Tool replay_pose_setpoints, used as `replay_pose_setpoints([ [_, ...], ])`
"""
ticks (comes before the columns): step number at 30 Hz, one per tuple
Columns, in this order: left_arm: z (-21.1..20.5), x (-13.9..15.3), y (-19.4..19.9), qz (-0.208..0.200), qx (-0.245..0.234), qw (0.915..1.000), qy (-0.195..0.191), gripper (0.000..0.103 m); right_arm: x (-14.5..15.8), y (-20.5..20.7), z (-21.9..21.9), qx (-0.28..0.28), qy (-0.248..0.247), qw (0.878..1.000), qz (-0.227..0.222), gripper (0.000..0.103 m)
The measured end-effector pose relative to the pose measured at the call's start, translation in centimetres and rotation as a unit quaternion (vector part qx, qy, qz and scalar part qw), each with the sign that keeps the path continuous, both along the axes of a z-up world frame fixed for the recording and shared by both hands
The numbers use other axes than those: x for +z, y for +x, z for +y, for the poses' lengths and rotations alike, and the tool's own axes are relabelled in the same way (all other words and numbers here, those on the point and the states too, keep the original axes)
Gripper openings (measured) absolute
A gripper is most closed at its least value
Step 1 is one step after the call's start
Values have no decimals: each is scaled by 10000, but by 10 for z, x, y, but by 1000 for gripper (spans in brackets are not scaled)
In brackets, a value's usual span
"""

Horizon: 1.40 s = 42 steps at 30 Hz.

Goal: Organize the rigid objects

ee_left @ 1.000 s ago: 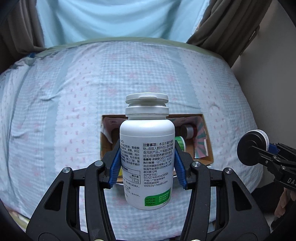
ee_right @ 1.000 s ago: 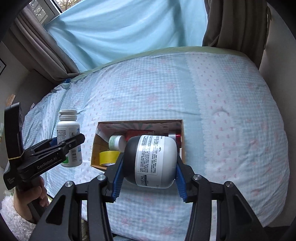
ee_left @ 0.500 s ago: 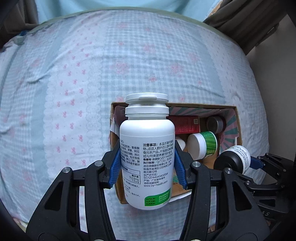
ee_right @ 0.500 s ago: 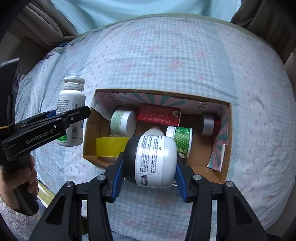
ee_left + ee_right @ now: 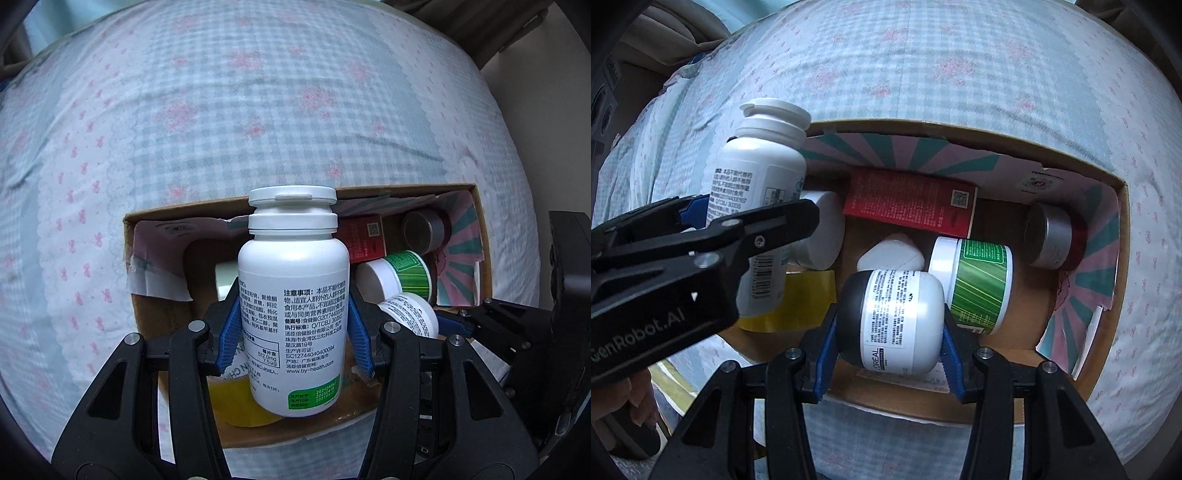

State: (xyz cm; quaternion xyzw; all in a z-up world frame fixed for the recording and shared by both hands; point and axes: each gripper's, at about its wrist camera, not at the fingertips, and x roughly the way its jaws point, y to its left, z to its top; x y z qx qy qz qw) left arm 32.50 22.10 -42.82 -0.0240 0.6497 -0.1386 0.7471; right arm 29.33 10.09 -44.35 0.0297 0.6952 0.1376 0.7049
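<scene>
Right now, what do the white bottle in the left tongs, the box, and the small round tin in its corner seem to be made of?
White bottle: looks like plastic, smooth with a soft satin sheen, with a moulded flip cap.
Box: cardboard, judging by its raw brown cut edges and matte floor; the inner walls carry printed paper.
Round tin: probably metal, with a dull grey brushed-looking lid; its red body is too hidden to tell.

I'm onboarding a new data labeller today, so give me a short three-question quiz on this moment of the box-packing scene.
1. True or false: the left gripper holds the white supplement bottle upright.
2. What does the right gripper clamp? A) the red carton B) the black-and-white jar C) the yellow tape roll
3. Fill in: the green-labelled jar lies on its ____ inside the cardboard box.

Key: 1 true. 2 B, the black-and-white jar; the red carton and yellow tape roll lie in the box. 3 side.
</scene>
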Motion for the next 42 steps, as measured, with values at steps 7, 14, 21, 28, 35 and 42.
replay_pose_setpoints([
  [7, 5, 16, 1, -314, -30, 9995, 77, 103, 2, -12, -4, 232, 148, 9994, -225, 96],
  [14, 17, 30, -17, -359, 139, 9991, 148, 103, 12, -30, -23, -47, -76, 9995, -303, 99],
  [21, 17, 61, -44, -636, 153, 9978, 139, 103, 41, -47, -43, -418, -47, 9974, -583, 99],
  [28, 14, 113, -73, -1063, 260, 9937, 228, 103, 82, -55, -49, -512, 58, 9939, -980, 99],
  [35, 8, 199, -109, -1757, 690, 9816, 282, 103, 153, -73, -71, -583, 167, 9873, -1470, 99],
  [42, -10, 305, -169, -2644, 1109, 9580, 24, 103, 265, -108, -105, -552, 35, 9703, -2357, 100],
])
